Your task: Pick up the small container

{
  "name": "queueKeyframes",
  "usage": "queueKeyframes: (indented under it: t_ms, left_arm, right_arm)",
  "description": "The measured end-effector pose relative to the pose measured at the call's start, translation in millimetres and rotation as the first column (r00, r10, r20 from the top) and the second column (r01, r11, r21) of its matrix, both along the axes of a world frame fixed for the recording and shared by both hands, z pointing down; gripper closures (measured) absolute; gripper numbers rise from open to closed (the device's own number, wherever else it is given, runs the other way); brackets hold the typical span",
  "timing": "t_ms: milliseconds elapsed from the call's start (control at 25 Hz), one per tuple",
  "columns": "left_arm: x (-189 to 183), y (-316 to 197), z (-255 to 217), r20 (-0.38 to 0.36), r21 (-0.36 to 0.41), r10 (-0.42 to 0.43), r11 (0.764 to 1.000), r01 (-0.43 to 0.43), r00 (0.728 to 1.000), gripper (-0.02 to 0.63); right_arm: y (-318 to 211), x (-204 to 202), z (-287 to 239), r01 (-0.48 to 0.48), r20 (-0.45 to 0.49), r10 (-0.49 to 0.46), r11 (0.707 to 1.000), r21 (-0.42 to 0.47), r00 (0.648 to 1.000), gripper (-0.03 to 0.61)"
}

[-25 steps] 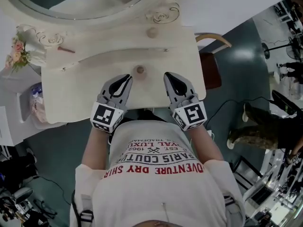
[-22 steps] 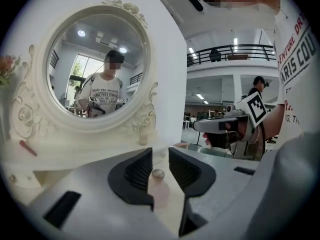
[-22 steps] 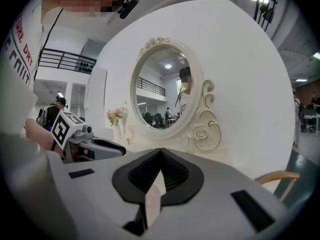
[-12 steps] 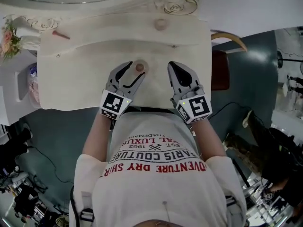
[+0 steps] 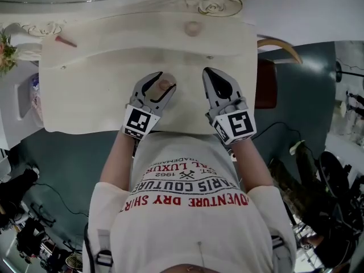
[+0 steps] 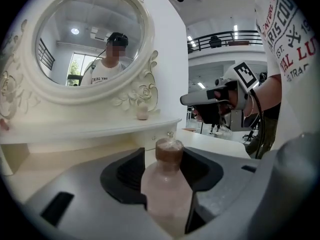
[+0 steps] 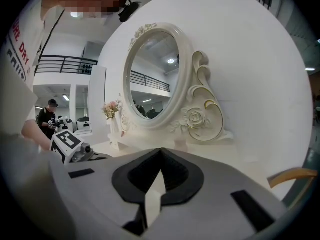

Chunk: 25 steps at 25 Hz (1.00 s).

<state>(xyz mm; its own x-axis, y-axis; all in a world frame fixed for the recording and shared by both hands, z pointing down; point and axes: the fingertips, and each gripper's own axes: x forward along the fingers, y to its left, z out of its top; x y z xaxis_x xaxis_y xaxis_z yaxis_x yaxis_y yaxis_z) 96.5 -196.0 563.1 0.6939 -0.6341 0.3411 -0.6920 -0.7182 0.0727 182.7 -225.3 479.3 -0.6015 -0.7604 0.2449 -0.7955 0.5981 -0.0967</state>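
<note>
The small container (image 5: 165,85), a pale pink bottle with a brown cap, stands upright on the cream dressing table (image 5: 85,95). My left gripper (image 5: 161,81) reaches around it, and its jaws are opening. In the left gripper view the bottle (image 6: 167,184) stands between the two dark pads, with a gap showing beside its neck on each side. My right gripper (image 5: 211,74) rests on the table to the right of it, apart from the bottle. Its jaws meet at the tips (image 7: 161,151) with nothing between them.
A second small bottle (image 5: 193,28) stands on the raised shelf under the oval mirror (image 6: 85,39). A red stick (image 5: 63,40) lies at the shelf's left, by flowers (image 5: 5,53). A wooden chair (image 5: 278,45) stands past the table's right edge.
My left gripper went from shut to wide and moved forward until its jaws stood around the small container. My right gripper kept its place and stayed shut.
</note>
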Motion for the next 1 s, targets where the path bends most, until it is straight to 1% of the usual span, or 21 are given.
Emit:
queueKeyframes:
  t_ms: [120,200,320,480,560,640,800,1000]
  left_arm:
    - [2,0,1,-0.022,0.0,0.008,1.0,-0.008,1.0,0.401]
    - [3,2,1,-0.018,0.003,0.013,1.0,-0.013,1.0,0.436]
    - [6,3,2,-0.002,-0.003,0.017,1.0,-0.017,1.0,0.448]
    - [10,2,7,0.058,-0.027,0.044,0.999,-0.042,0.997,0.472]
    - [8,2,5,0.059,-0.05,0.043,0.998,-0.04,0.997,0.474]
    - [5,4,-2,0.053,-0.059,0.03,0.998,-0.026,0.998,0.474]
    - [2,9,-22,0.032,-0.051,0.012,0.999,-0.011,0.999,0.474]
    - [-6,8,-59,0.01,-0.001,0.009,1.0,-0.009,1.0,0.476]
  right_arm:
    - [-3,2,4,-0.011,-0.002,0.011,1.0,0.0,1.0,0.58]
    - [-1,2,5,-0.021,-0.002,0.021,1.0,-0.004,1.0,0.58]
    - [2,2,4,-0.018,-0.007,0.018,1.0,-0.004,1.0,0.58]
    - [2,5,1,-0.013,-0.007,0.013,1.0,-0.003,1.0,0.58]
    - [4,5,-6,-0.012,-0.004,0.012,1.0,0.001,1.0,0.58]
    - [8,5,-14,-0.015,-0.001,0.015,1.0,0.002,1.0,0.58]
    - [13,4,-25,-0.023,0.011,0.023,1.0,-0.007,1.0,0.58]
    - [15,-5,-41,-0.036,0.017,0.036,0.999,0.012,0.999,0.58]
